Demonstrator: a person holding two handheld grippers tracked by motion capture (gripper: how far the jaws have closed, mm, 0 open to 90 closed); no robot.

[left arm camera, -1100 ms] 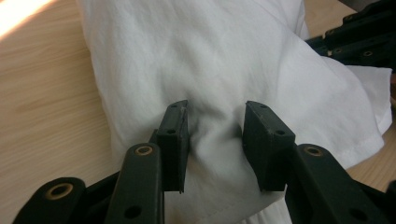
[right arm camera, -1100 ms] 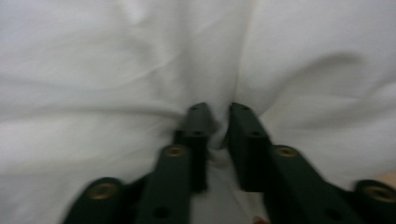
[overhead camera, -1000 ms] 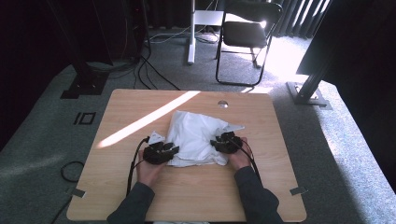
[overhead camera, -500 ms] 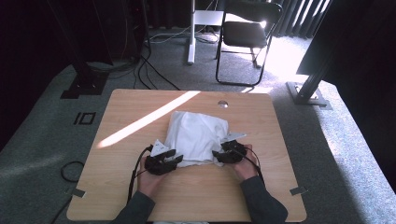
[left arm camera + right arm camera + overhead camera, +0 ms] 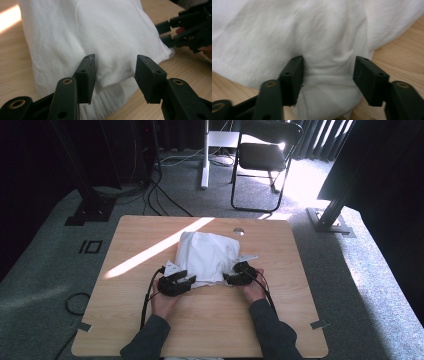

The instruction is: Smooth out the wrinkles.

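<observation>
On the wooden table [image 5: 130,320], starting at the left, a band of sunlight [image 5: 150,252] crosses the bare top toward the far edge. The left gripper [image 5: 176,282] sits at the near-left corner of a folded white cloth [image 5: 207,257], its jaws spread apart with the stitched hem and the layers under it lying between them; in the left gripper view the cloth [image 5: 95,42] bulges into the gap, but the pads do not press on it. The cloth lies at the middle of the table, slightly nearer the person, bunched into a rough rectangle of several layers. At its near-right corner the right gripper [image 5: 239,276] is likewise spread, and the right gripper view shows a folded edge of the cloth [image 5: 322,45] between the two black pads, again not clamped. Judgement: the cloth is light, soft and limp; it will sag and unfold when lifted, and the layers may slip over one another. The sound places to take hold are the two near corners at the hem, catching every layer at once, since a grip on the top layer alone would peel it away. A small round fitting [image 5: 239,231] is set into the table beyond the cloth, and a black chair [image 5: 262,155] stands on the carpet behind
</observation>
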